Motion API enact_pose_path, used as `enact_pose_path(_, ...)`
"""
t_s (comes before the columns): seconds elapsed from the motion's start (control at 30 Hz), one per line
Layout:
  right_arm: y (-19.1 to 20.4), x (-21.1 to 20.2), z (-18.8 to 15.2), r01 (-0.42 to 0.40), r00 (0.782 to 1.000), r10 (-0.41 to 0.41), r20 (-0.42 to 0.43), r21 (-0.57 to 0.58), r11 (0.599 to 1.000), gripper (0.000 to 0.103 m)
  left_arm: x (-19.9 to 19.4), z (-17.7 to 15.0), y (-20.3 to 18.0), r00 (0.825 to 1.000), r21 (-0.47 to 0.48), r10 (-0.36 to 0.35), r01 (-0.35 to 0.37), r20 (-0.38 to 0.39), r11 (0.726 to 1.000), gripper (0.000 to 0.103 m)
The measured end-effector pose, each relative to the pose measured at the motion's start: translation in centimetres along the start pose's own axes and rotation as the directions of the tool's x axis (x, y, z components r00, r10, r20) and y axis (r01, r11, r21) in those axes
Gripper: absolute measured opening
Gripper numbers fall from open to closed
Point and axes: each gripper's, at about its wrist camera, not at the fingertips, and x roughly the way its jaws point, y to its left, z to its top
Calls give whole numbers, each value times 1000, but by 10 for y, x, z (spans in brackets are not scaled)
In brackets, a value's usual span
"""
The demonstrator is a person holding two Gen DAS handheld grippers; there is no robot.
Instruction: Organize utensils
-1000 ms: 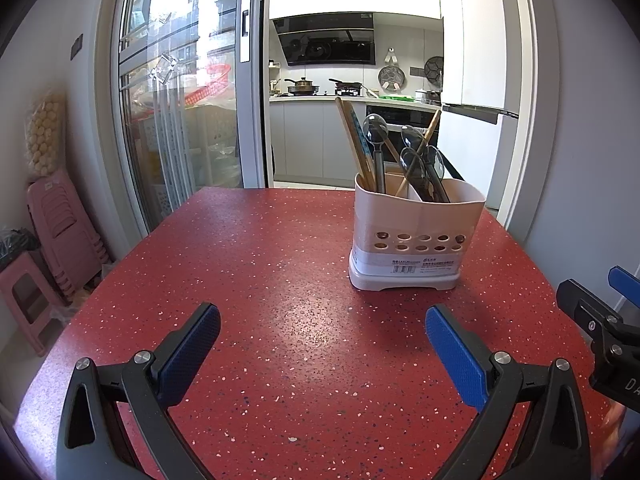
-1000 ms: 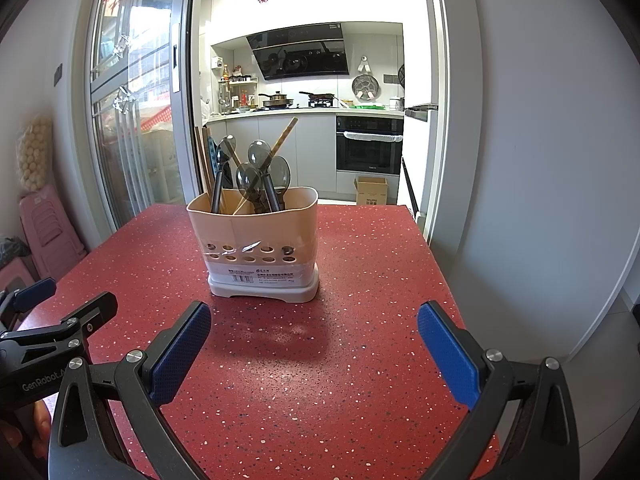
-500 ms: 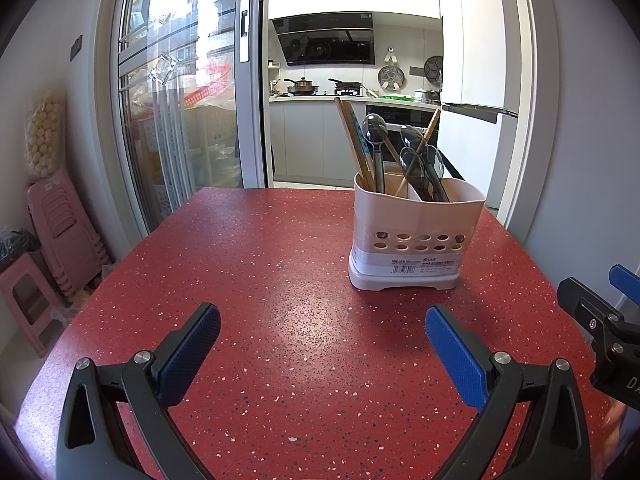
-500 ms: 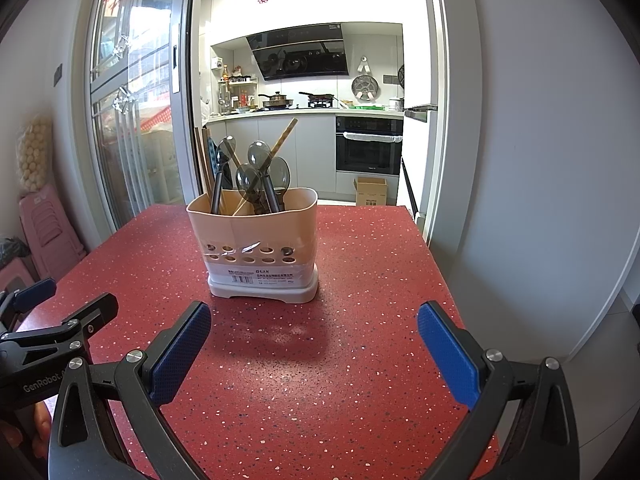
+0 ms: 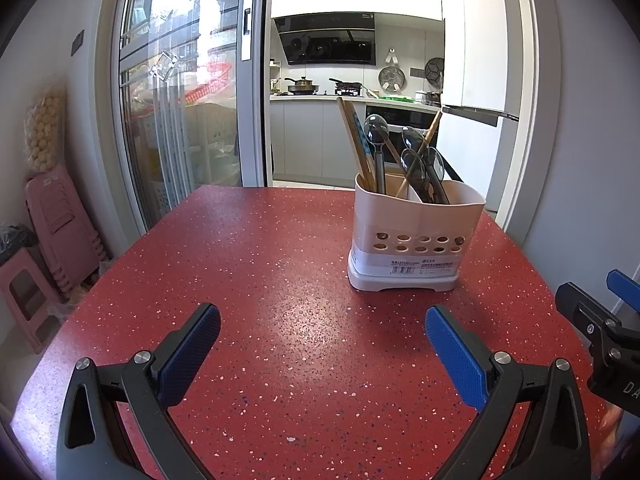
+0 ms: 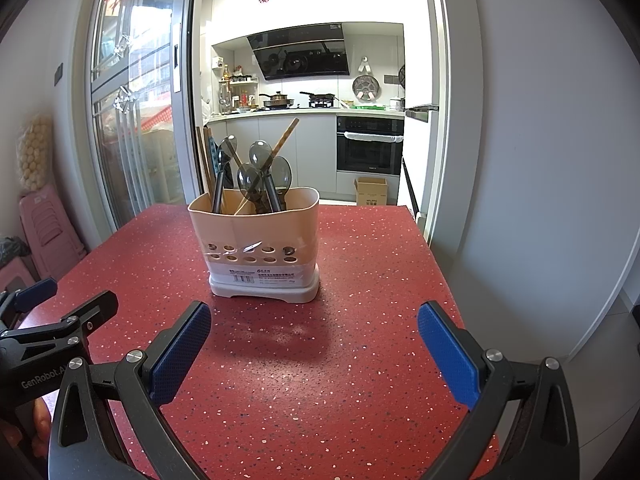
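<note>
A: Currently, where does the utensil holder (image 5: 416, 236) stand?

B: Upright on the red speckled surface (image 5: 256, 280), ahead of both grippers, with spoons (image 6: 260, 164) and chopsticks (image 6: 285, 138) standing in its compartments.

A: And the jaws?

B: The left gripper (image 5: 322, 340) has its jaws wide apart, holding nothing; the right gripper (image 6: 314, 336) likewise, well short of the holder.

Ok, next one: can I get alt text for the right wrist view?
A beige utensil holder stands on a red speckled table, holding dark spoons and wooden chopsticks. The right tool hovers open and empty in front of it, with the left tool at the left edge. Behind, a doorway opens onto a kitchen.
</note>
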Motion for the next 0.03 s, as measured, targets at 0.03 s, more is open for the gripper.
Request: enact_pose_path(0.03,0,0,0,0,1000,0,-1,0,1000,103,0,-1,0,1000,2,-1,1,-1,1000,103)
